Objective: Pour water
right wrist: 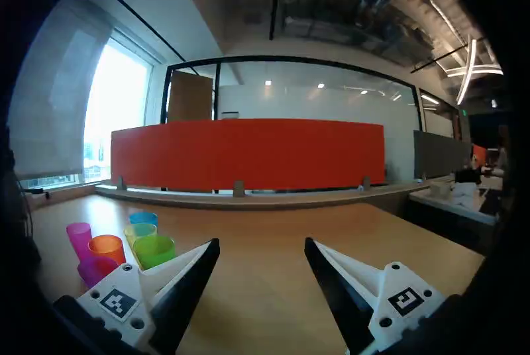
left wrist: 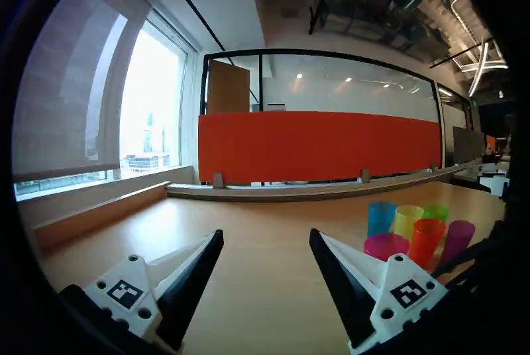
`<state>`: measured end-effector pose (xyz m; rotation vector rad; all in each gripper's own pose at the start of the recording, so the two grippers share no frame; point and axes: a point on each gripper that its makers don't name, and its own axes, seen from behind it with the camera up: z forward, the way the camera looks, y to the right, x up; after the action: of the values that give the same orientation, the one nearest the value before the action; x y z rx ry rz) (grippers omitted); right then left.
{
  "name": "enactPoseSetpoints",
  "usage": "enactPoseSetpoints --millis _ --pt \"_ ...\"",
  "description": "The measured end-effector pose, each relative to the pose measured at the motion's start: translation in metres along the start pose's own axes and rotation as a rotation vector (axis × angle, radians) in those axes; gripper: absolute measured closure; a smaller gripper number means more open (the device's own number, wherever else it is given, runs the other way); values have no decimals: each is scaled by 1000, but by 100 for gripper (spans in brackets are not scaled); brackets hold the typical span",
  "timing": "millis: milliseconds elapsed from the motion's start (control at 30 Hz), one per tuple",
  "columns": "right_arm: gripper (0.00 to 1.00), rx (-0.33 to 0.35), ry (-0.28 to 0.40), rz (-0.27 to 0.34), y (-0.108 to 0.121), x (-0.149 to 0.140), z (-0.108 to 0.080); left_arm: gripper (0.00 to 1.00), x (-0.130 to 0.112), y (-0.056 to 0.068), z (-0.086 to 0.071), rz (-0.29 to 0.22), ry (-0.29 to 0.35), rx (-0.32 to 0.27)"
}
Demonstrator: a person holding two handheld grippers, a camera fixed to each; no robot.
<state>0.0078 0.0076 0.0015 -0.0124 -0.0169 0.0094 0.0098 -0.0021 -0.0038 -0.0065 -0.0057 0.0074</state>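
Observation:
Several coloured plastic cups stand in a cluster on the wooden table point(left wrist: 265, 216). In the left gripper view they are right of my fingers: a blue cup point(left wrist: 381, 217), a yellow cup point(left wrist: 407, 220), an orange cup point(left wrist: 426, 239) and a magenta cup point(left wrist: 385, 246) nearest the right finger. My left gripper point(left wrist: 265, 234) is open, nothing between its fingers. In the right gripper view the same cluster sits at the left, with the green cup point(right wrist: 154, 250) and orange cup point(right wrist: 106, 248) closest. My right gripper point(right wrist: 262, 242) is open and holds nothing. I cannot tell whether any cup holds water.
An orange divider panel point(left wrist: 318, 146) runs along the table's far edge. A window point(left wrist: 149, 116) with a low wooden ledge point(left wrist: 99, 212) lies to the left. Another desk point(right wrist: 457, 206) with white items stands at the right. Bare tabletop stretches ahead of both grippers.

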Motion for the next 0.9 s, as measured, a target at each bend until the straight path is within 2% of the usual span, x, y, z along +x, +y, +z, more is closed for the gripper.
enactPoseSetpoints --millis 267,567,900 --pt "0 14 -6 4 4 28 4 4 33 10 8 -11 -8 -37" --pt "0 55 -15 0 -3 65 15 4 73 18 24 -4 -26 -77" --pt "0 98 -12 34 -8 110 26 4 109 15 36 18 -41 -84"
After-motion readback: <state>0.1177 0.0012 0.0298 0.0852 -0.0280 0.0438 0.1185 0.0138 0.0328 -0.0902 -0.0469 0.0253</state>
